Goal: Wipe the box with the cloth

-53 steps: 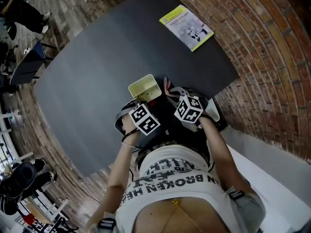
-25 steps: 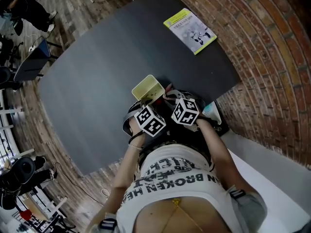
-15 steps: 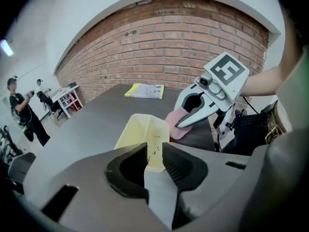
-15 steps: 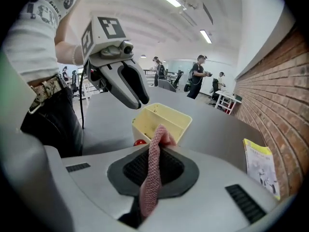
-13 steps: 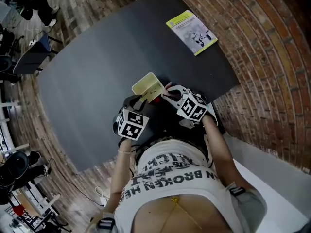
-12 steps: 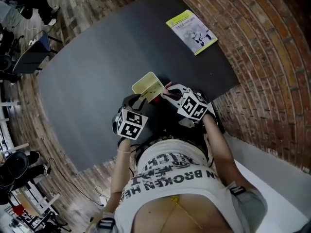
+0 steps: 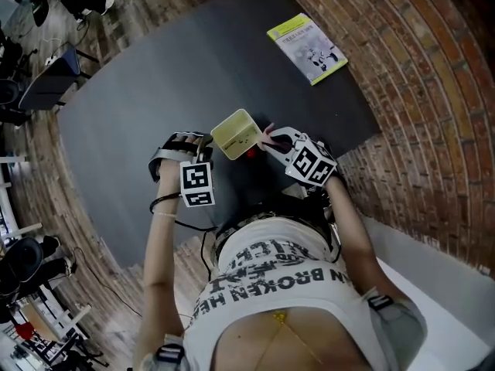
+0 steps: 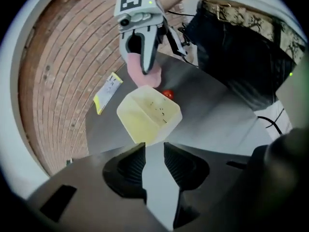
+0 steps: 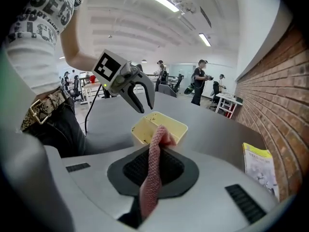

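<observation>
Right fingers (image 9: pixel 175 171) clamped on cloth (image 9: pixel 151 178), box (image 9: pixel 143 129) just beyond them

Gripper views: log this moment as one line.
left gripper: open, just opening, empty | right gripper: shut on cloth | box: on table

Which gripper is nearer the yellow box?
Right, narrowly. The right gripper holds the pink cloth right at the box's rim; the left gripper, jaws just opened further with nothing between them, stands off the opposite side.
</observation>
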The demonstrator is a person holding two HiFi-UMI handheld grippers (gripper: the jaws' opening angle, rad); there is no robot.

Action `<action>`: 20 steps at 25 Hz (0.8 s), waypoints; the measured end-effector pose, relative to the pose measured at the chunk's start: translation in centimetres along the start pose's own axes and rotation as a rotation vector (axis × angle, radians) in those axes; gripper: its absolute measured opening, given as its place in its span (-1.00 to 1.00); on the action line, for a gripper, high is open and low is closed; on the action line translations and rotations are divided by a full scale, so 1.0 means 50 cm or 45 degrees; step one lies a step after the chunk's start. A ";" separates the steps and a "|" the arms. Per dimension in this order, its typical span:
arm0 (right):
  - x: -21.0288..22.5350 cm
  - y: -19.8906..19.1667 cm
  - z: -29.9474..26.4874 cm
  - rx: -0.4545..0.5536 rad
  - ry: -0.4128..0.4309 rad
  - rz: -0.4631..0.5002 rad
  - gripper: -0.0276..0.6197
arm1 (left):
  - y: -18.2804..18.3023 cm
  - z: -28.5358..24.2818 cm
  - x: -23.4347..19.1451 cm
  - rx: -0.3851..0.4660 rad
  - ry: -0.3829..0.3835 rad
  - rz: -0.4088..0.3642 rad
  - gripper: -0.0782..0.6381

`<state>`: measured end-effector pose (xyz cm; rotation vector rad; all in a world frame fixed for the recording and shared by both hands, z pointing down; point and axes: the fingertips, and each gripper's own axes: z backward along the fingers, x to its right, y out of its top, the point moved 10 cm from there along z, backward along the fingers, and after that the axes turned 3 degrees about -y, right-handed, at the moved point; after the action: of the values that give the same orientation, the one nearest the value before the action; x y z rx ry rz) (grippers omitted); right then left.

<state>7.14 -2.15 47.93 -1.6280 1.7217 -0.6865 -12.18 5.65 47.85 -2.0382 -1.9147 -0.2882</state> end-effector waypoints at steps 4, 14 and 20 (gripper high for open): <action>-0.006 -0.007 0.005 -0.028 -0.039 0.001 -0.86 | 0.010 -0.029 -0.003 -0.050 0.030 -0.235 -0.50; -0.001 -0.023 0.022 -0.054 -0.112 -0.061 -0.86 | 0.036 -0.078 -0.007 -0.161 0.029 -0.468 -0.51; 0.006 -0.041 0.025 -0.095 -0.170 -0.094 -0.86 | 0.055 -0.063 -0.018 -0.108 -0.085 -0.189 -0.55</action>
<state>9.42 -2.54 48.65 -1.7552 1.6155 -0.5406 -9.27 3.54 50.19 -1.9846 -2.1331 -0.3469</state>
